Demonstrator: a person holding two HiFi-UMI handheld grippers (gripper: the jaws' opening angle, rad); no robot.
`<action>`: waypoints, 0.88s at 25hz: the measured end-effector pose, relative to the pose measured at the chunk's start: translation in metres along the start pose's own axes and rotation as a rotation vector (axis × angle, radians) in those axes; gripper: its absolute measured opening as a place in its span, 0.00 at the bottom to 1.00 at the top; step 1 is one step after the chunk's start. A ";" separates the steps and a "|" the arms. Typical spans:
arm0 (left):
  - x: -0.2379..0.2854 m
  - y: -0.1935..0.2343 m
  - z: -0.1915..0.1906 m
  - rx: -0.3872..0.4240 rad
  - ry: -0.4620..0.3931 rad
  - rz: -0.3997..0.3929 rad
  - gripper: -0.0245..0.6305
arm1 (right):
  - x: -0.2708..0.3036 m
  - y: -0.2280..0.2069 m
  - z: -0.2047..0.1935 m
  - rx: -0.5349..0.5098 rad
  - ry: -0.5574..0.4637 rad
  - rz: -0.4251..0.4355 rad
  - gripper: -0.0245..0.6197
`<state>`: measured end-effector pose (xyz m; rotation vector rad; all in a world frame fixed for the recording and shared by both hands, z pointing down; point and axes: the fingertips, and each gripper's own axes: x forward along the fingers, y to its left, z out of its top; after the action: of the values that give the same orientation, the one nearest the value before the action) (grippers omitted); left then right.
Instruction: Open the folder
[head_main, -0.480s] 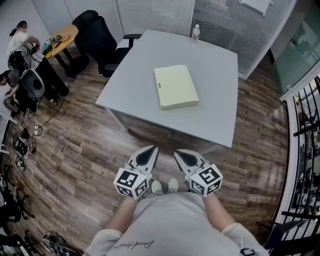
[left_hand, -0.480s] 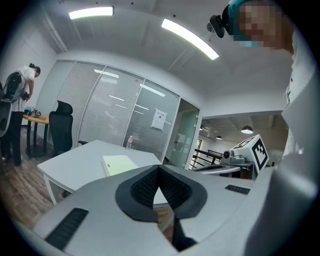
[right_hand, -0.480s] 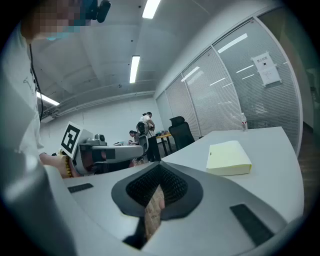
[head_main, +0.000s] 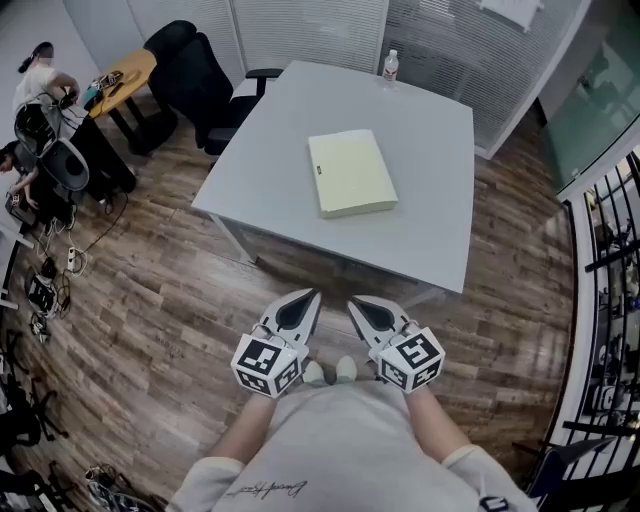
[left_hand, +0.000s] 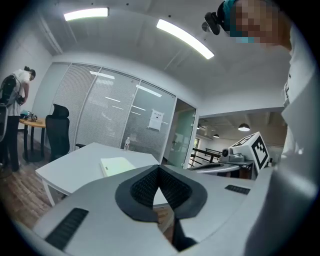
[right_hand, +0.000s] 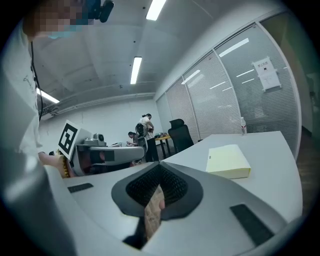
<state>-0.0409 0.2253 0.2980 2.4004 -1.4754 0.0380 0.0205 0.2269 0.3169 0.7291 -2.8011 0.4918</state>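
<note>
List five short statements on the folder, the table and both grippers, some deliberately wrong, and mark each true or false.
1. The folder lies closed on the table. True.
2. The left gripper grips the folder. False: it is shut on nothing, held near the person's body, short of the table.
3. The right gripper has its jaws together. True.
4. The bottle stands on the folder. False: it stands at the table's far edge, apart from the folder.
5. A black chair stands by the table. True.
</note>
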 end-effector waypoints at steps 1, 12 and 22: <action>0.000 0.001 0.000 -0.001 0.000 -0.001 0.05 | 0.000 0.000 0.001 0.010 -0.008 -0.002 0.07; -0.017 0.009 -0.008 0.031 0.033 -0.065 0.05 | 0.015 0.021 0.000 -0.004 0.003 -0.007 0.07; -0.004 0.025 -0.008 0.023 0.027 -0.058 0.05 | 0.028 0.015 -0.003 -0.004 -0.001 0.027 0.07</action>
<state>-0.0637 0.2203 0.3111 2.4499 -1.3995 0.0739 -0.0105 0.2284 0.3230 0.6916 -2.8158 0.4912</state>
